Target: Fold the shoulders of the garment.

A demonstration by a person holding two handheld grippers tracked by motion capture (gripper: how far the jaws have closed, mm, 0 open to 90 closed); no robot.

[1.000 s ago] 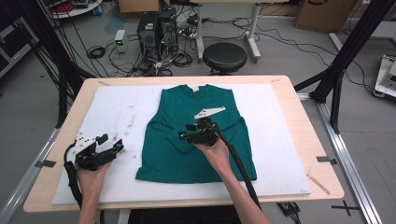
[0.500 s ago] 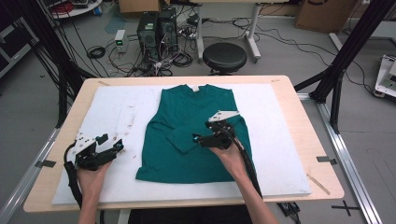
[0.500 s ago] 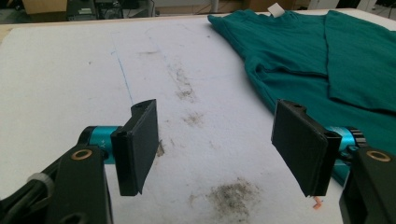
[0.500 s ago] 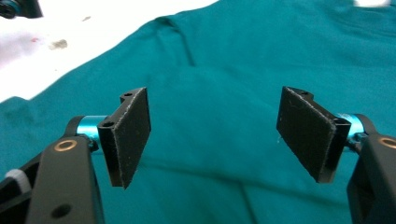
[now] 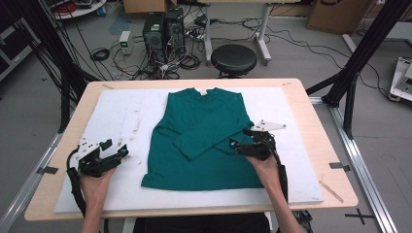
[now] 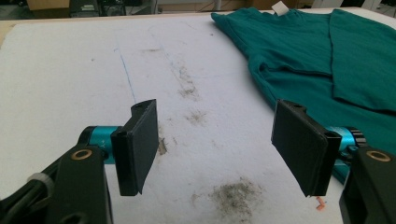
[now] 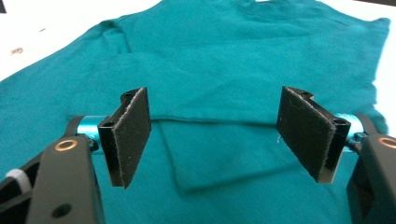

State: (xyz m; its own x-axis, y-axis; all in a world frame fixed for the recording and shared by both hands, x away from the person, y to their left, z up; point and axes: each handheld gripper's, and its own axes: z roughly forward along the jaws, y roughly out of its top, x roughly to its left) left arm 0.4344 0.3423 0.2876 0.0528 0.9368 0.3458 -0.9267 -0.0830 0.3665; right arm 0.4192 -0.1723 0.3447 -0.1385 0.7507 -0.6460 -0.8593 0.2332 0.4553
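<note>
A teal long-sleeved shirt [image 5: 204,121] lies flat on the white mat [image 5: 121,111], with its sleeves folded across its front. My right gripper [image 5: 235,144] hovers at the shirt's right side, pointing left over the cloth. Its jaws have just been opening and stand wide apart in the right gripper view [image 7: 215,135]. Nothing is between them; a folded sleeve end [image 7: 219,163] lies beneath. My left gripper [image 5: 115,148] rests on the bare mat left of the shirt. It is open and empty [image 6: 219,144], with the shirt [image 6: 327,60] off to its right.
The mat covers a wooden table [image 5: 311,116] and bears grey smudges [image 6: 233,196]. Behind the table on the floor stand a black stool [image 5: 233,59], computer towers [image 5: 163,29] and cables. Black frame legs [image 5: 357,63] rise at the right.
My right gripper has moved right, from the shirt's middle to its right side, and its jaws have opened. The left gripper has kept still.
</note>
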